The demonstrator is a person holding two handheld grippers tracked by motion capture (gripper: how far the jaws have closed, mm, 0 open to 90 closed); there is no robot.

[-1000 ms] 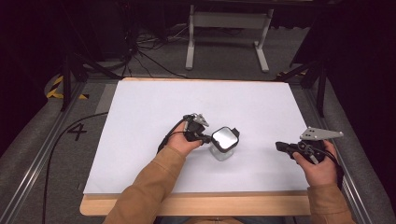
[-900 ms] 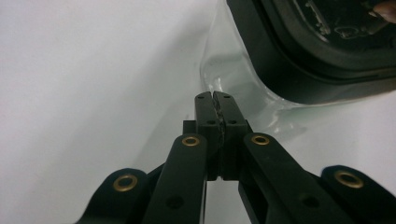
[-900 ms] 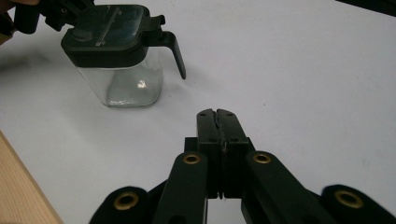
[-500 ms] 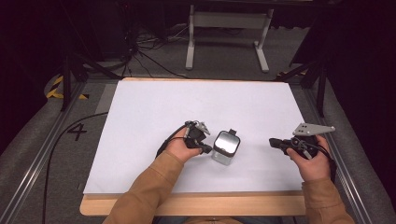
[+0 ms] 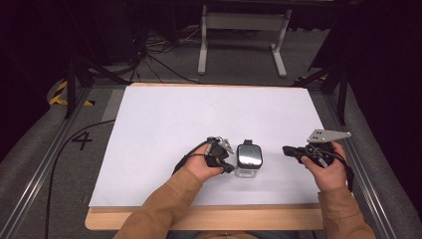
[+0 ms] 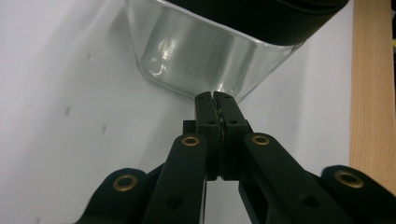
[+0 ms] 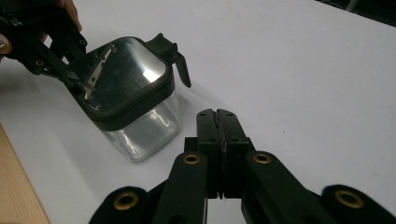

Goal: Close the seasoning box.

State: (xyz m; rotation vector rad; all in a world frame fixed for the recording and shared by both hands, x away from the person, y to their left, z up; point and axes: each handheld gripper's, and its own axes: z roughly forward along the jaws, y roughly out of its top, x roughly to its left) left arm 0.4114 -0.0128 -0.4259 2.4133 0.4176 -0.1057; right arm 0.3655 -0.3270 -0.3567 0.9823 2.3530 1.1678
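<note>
A clear square container [image 5: 248,158] with a black lid and a side latch stands upright on the white sheet [image 5: 199,114], near the front middle. My left gripper [image 5: 230,169] is shut, its tips at the container's near-left lower corner. The left gripper view puts the shut tips [image 6: 212,95] right against the glass wall [image 6: 187,56]; whether they touch I cannot tell. My right gripper [image 5: 286,149] is shut and empty, a short way right of the container. In the right gripper view its tips [image 7: 217,113] point past the container [image 7: 128,93], with the left gripper [image 7: 42,42] beyond.
A wooden table edge [image 5: 199,219] runs along the front below the sheet. Metal rails [image 5: 45,174] flank the table on both sides. A white stand [image 5: 241,30] and cables lie on the floor behind. A cable [image 5: 64,149] trails at the left.
The left gripper has swung from the container's lid level down toward its near-left corner. The container, tipped before, now stands upright and slightly further right. The right gripper has barely moved.
</note>
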